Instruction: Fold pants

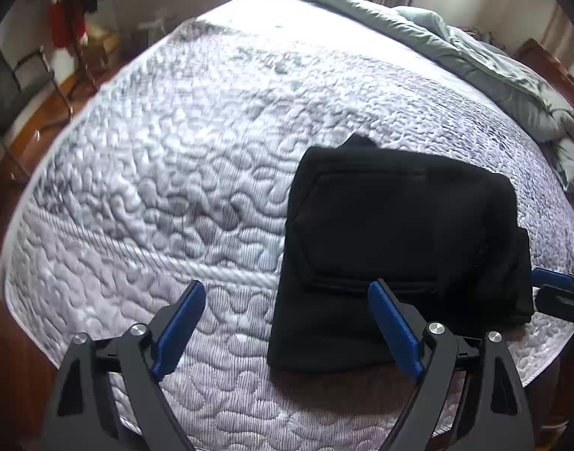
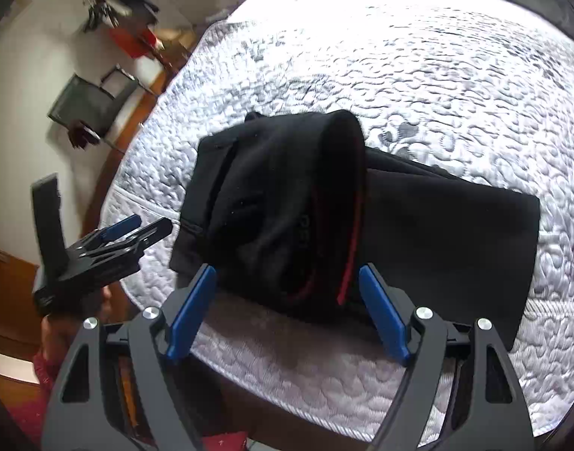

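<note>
The black pants (image 1: 396, 240) lie folded into a compact rectangle on the white quilted mattress (image 1: 174, 173), near its front edge. My left gripper (image 1: 287, 287) hovers open over the bundle's left edge: its right finger (image 1: 392, 327) is above the cloth, the other above bare mattress. In the right wrist view the pants (image 2: 287, 195) show a rolled waistband end with red trim (image 2: 349, 263). That end sits between the fingers of my right gripper (image 2: 287, 272), which is open; its pads do not press the cloth. The left gripper (image 2: 151, 229) shows beside the bundle, held in a hand.
A grey duvet (image 1: 494, 75) is bunched along the far right of the bed. The mattress edge (image 2: 287, 406) runs just below the grippers. Wooden floor, a dark chair (image 1: 20, 82) and a stand with a red garment (image 1: 61, 26) are off to the left.
</note>
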A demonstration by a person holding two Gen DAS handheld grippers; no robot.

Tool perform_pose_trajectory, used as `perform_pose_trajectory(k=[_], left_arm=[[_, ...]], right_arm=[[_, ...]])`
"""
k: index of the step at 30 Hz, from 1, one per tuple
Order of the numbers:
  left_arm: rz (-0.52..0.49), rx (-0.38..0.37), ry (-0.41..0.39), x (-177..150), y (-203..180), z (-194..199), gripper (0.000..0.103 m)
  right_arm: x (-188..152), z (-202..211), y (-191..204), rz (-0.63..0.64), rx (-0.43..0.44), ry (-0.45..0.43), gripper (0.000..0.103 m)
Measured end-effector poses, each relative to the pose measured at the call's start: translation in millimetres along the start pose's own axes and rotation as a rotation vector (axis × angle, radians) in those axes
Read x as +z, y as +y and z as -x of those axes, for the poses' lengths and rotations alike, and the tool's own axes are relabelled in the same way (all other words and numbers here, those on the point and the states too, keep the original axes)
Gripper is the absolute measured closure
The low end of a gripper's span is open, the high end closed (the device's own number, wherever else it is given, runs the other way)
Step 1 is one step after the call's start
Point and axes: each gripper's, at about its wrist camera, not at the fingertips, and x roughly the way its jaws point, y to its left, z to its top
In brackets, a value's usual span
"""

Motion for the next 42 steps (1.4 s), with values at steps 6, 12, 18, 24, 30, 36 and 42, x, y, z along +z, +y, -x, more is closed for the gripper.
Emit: perform_pose_trajectory(k=[6, 12, 18, 24, 30, 36, 42], left_arm=[[0.029, -0.002, 0.036, -9.0, 11.5, -10.2, 0.014], [0.028, -0.033, 0.024, -8.6, 13.0, -11.3, 0.012], [-0.054, -0.016, 0.05, -13.4, -4.6, -28.5, 0.01], [-0.042, -0.02, 0.071, -16.0, -3.2, -40.8, 0.008], [0.014, -0.077, 0.059, -9.6, 7.5, -24.9, 0.008], [-0.004, -0.078, 0.07, -5.7, 3.9, -23.8, 0.008], [0.024, -0.072, 0.075, -9.4, 11.7, -22.5, 0.008]], right_arm=[[7.4, -43.1, 5.9, -0.019, 0.041, 0.084, 0.078], [0.7, -13.5, 6.7, 0.0, 0.166, 0.02, 0.099], [-9.8, -30.1, -24.4, -0.09, 0.079, 0.094, 0.099], [-10.8, -44.8, -33.6, -0.111, 0.118, 0.106, 0.088], [-0.8, -12.5, -26.3, -0.055, 0.043, 0.024, 0.032], [4.4, -32.4, -31.4, -0.067, -0.027, 0.072, 0.025], [6.7, -71.5, -34.2, -0.119, 0.067, 0.144, 0.023]])
